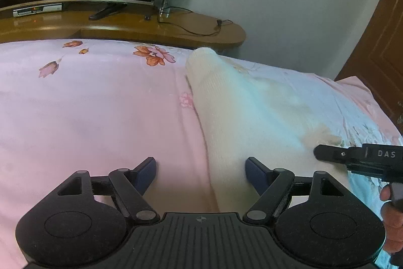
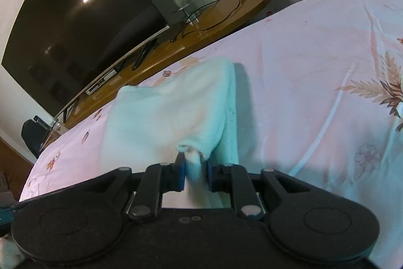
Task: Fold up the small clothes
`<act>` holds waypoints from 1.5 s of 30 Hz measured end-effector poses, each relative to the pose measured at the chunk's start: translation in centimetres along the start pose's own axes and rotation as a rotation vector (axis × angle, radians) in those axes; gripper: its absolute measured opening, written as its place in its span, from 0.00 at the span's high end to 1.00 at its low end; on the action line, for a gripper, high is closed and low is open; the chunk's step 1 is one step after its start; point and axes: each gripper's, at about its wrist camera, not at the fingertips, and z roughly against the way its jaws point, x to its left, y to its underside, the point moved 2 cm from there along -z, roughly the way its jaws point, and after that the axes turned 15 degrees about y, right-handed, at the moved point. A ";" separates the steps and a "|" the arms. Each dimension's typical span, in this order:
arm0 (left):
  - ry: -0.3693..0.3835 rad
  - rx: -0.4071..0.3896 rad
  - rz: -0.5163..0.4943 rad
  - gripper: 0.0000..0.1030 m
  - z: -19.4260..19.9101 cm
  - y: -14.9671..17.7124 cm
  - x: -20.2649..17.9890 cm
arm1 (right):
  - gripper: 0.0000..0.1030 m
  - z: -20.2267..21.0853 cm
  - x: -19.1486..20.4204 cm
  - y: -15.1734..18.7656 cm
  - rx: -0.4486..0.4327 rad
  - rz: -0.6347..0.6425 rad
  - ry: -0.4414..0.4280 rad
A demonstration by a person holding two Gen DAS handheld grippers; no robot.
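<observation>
Right gripper [image 2: 195, 169] pinching the white knit garment [image 2: 166, 115]

Its jaws stand narrow with a fold of cloth between the pads; the rest spreads ahead over the pink bedsheet [image 2: 302, 62]. Left gripper [image 1: 200, 169] gapes wide, empty, the garment's edge under its right-hand finger [image 1: 255, 169].

The left gripper [image 1: 201, 172] hovers angled downward, its blue-padded jaws spread wide with nothing pinched between them. To its right, the right gripper [image 2: 195, 173] tilts down too, jaws narrowed onto a fold of the pale garment [image 2: 171, 112].
</observation>
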 end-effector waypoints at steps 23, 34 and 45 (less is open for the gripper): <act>-0.065 0.019 -0.063 0.25 5.6 7.3 -2.8 | 0.77 7.7 4.1 7.7 -0.168 0.377 0.193; -0.130 -0.118 -0.142 0.25 4.0 -0.8 -3.1 | 0.80 8.2 5.2 4.9 -0.272 0.368 0.260; -0.146 -0.062 -0.031 0.08 -4.1 -5.1 0.4 | 0.76 -1.5 5.4 -0.2 -0.156 0.367 0.387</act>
